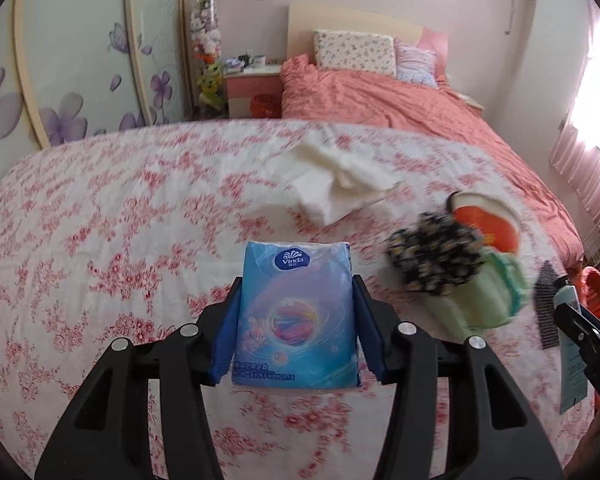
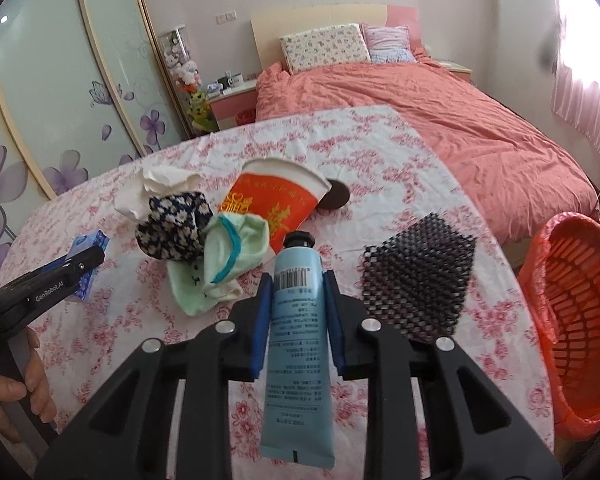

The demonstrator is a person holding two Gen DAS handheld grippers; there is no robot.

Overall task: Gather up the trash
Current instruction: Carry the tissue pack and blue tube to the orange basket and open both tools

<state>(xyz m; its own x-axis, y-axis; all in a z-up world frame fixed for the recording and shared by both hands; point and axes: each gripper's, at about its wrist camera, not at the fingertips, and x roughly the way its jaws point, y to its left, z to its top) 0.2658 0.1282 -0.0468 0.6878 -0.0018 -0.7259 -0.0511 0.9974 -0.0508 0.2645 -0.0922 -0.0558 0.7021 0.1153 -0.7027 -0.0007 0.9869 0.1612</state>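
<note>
My left gripper (image 1: pixel 296 284) is shut on a blue Vinda tissue pack (image 1: pixel 296 312), held above the floral tablecloth (image 1: pixel 100 240); it also shows in the right wrist view (image 2: pixel 88 258). My right gripper (image 2: pixel 298 280) is shut on a light blue tube (image 2: pixel 298 340) with a black cap, also seen at the right edge of the left wrist view (image 1: pixel 572 360). On the table lie a crumpled white tissue (image 2: pixel 160 184), a flattened red paper cup (image 2: pixel 276 204), a brown round lid (image 2: pixel 336 196) and a black mesh piece (image 2: pixel 416 276).
A dark daisy-print cloth (image 2: pixel 172 226) and pale green socks (image 2: pixel 224 264) lie mid-table. An orange basket lined with a red bag (image 2: pixel 576 320) stands off the table's right edge. A bed with coral cover (image 2: pixel 440 120) lies behind.
</note>
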